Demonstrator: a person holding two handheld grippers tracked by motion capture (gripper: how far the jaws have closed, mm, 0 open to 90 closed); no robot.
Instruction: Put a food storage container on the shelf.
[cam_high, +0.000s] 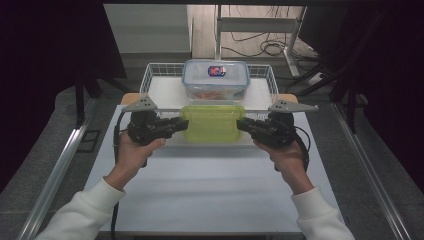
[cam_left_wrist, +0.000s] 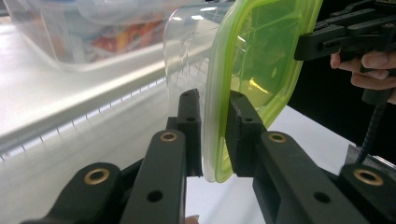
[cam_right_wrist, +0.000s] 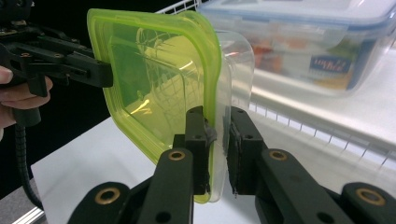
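Note:
A clear container with a lime-green lid (cam_high: 212, 122) hangs level above the table, held at both short ends. My left gripper (cam_high: 182, 124) is shut on its left rim; in the left gripper view the jaws (cam_left_wrist: 212, 100) pinch the lid edge (cam_left_wrist: 254, 56). My right gripper (cam_high: 241, 125) is shut on the right rim, and its jaws (cam_right_wrist: 217, 116) clamp lid and clear wall together (cam_right_wrist: 154, 79). Each gripper view shows the other gripper across the container: the right gripper (cam_left_wrist: 322, 42) and the left gripper (cam_right_wrist: 93, 72).
Just behind the held container stands a white wire basket (cam_high: 150, 75) holding a clear box with a blue-rimmed lid (cam_high: 215, 77) and food inside. The white tabletop (cam_high: 210, 190) lies under my forearms. Dark curtains and floor cables surround the table.

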